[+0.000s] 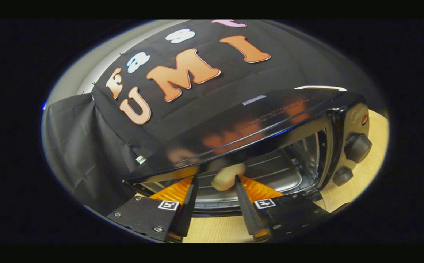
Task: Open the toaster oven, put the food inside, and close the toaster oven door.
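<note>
The tongs (215, 179) reach into the open mouth of the glossy black toaster oven (255, 124), which stands on a pale wooden counter (358, 182). Between the two fingertips sits a small rounded piece of pale beige food (226, 179), smooth and a little blurred. The right finger touches its side; on the left side I cannot tell if the finger presses it, so the grip is not sure. The food is just inside the oven, above a grey metal tray (274, 171) with a dull, flat surface. The oven top is shiny and gives orange reflections. Its door (215, 208) is folded down, under the fingers, with a grooved edge. On the right side of the oven are two round black knobs (358, 148) and a small red lamp (364, 119). Behind the oven hangs a black cloth wall (84, 146) with soft folds, and above it shows a strip of light grey room wall (87, 73).
</note>
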A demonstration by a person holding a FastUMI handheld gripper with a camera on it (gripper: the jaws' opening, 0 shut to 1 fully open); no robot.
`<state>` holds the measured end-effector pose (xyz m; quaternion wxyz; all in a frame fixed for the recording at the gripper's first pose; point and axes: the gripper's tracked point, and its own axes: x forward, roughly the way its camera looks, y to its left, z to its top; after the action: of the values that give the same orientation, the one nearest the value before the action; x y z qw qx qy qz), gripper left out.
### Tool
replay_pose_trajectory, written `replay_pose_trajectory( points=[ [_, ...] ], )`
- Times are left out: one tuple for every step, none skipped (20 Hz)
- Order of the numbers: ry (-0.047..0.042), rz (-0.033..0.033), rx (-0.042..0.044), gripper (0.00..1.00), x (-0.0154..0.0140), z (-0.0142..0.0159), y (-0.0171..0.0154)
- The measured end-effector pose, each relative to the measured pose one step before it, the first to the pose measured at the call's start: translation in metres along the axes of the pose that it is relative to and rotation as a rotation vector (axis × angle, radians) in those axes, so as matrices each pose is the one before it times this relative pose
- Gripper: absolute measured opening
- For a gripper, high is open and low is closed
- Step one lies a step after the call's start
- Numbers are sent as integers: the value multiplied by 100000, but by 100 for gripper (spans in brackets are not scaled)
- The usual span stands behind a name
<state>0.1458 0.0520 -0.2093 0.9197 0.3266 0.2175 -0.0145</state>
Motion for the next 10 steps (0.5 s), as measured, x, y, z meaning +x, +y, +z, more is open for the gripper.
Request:
replay_pose_trajectory(
  points=[
    [-737, 202, 290, 63, -326, 40, 45],
    [-495, 284, 750, 65, -384, -4, 119],
    [-30, -74, 1077, 65, -440, -109, -43],
    [-379, 371, 1032, 67, -414, -89, 52],
    [414, 171, 756, 67, -482, -286, 49],
    [1377, 30, 405, 67, -529, -427, -106],
    [1373, 1151, 435, 67, -679, -509, 93],
    [192, 408, 1088, 67, -575, -136, 5],
    [124, 1026, 758, 67, -714, -130, 83],
    [-523, 431, 884, 67, -693, -64, 15]
  ],
)
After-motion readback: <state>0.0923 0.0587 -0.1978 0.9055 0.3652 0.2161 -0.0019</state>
